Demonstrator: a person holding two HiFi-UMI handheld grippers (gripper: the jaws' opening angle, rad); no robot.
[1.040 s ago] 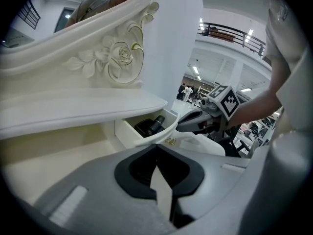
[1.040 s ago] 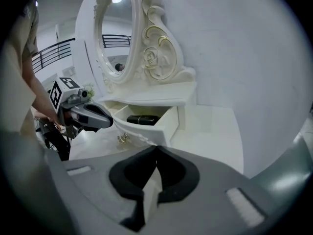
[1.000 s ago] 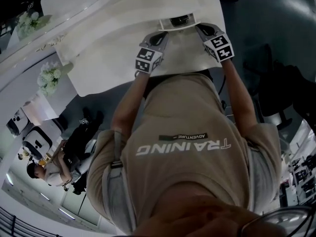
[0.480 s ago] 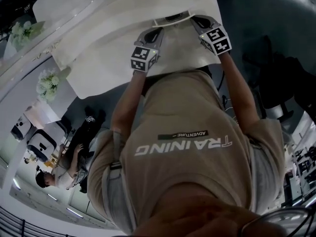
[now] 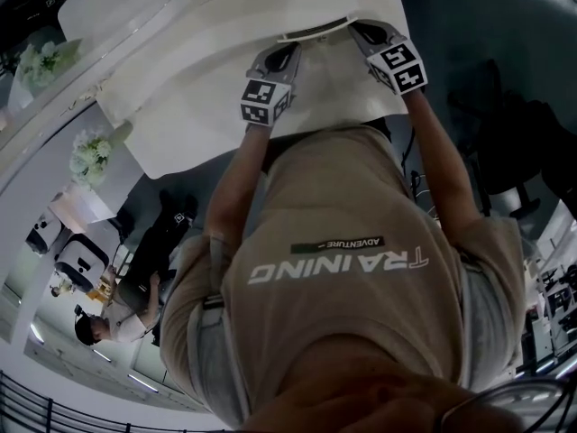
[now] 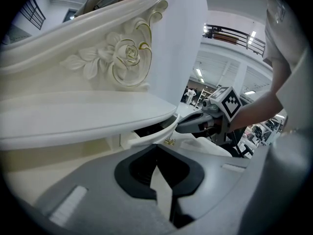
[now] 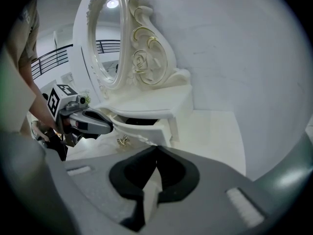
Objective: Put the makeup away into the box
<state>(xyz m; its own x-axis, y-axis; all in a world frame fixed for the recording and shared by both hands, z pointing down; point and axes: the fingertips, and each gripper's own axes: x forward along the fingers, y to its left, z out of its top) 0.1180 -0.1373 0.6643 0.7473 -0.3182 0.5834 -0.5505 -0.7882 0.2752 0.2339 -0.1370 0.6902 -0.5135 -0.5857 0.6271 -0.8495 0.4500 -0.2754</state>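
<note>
A small white drawer (image 5: 315, 32) under the shelf of the white dressing table (image 5: 198, 88) stands open a crack. Its inside is dark and I cannot see what is in it. A small gold handle (image 6: 169, 141) (image 7: 122, 141) hangs on its front. My left gripper (image 5: 287, 57) (image 6: 157, 148) is shut and empty, its tip at the left end of the drawer front (image 7: 142, 124). My right gripper (image 5: 361, 31) (image 7: 156, 151) is also shut and empty, with its tip at the right end of the drawer front (image 6: 156, 131). No makeup shows in any view.
An oval mirror (image 7: 110, 38) in a carved frame rises above the shelf, with a carved rose (image 6: 129, 58) on its side. White flowers (image 5: 90, 142) stand off the table's left end. A person (image 5: 99, 327) sits far off on the floor below.
Both grippers have moved toward the dressing table. The drawer has slid further in, and less of its dark inside shows than a second ago.
</note>
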